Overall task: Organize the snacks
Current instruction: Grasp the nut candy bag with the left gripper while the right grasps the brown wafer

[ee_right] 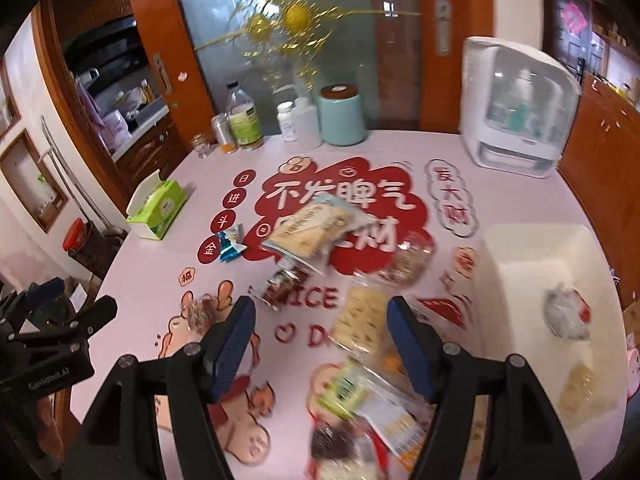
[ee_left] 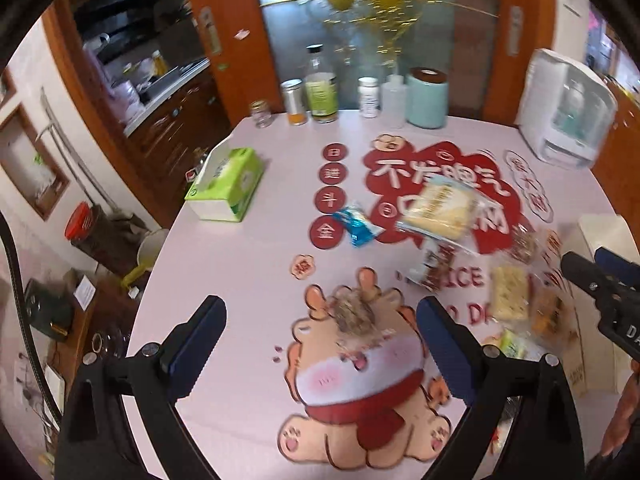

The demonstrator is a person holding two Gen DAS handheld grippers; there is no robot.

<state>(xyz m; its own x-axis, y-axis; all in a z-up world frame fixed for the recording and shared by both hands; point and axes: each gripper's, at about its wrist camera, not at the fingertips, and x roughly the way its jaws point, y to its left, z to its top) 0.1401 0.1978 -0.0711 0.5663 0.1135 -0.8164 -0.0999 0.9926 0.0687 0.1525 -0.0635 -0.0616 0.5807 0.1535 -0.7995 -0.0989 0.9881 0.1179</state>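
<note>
Here both grippers gape, holding nothing: left gripper (ee_left: 320, 336) over the table (ee_left: 240, 264), right gripper (ee_right: 322, 340) over loose snacks (ee_right: 360, 320); white bin (ee_right: 516, 256) to the right with two packets inside; blue packet (ee_left: 356, 224) farther; tissue box (ee_left: 226, 184), bottles (ee_left: 320, 92) at back.

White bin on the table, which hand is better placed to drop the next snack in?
Right, probably. The white bin sits beside the open right gripper, with snacks between its fingers; the left gripper is farther away.
</note>
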